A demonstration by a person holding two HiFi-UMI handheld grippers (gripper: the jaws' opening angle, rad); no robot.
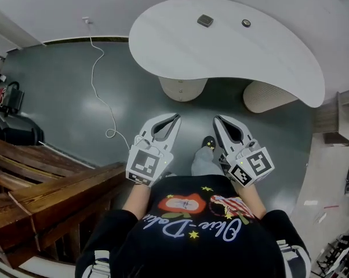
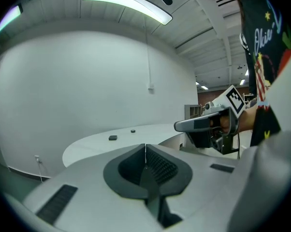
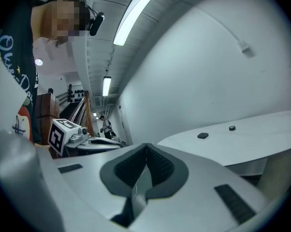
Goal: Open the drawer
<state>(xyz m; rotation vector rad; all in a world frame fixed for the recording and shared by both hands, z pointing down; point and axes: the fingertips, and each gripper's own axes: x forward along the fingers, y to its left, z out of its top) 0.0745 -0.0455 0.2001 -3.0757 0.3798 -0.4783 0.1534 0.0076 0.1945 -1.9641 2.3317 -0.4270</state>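
My left gripper (image 1: 175, 117): jaws pressed together, nothing between. My right gripper (image 1: 216, 119): likewise closed, empty. Both side by side in front of black printed shirt (image 1: 203, 225), tips toward white kidney-shaped tabletop (image 1: 267, 51), apart from it. On top: small dark square block (image 1: 205, 21), small dark round disc (image 1: 246, 23) near it. Pale round pedestal (image 1: 183, 88) beneath, second pedestal (image 1: 267, 95) to its right. Cannot make out drawer in any view. White cable (image 1: 99, 80) on grey-green floor (image 1: 58, 97). Brown wooden railing (image 1: 47, 178) at my left.
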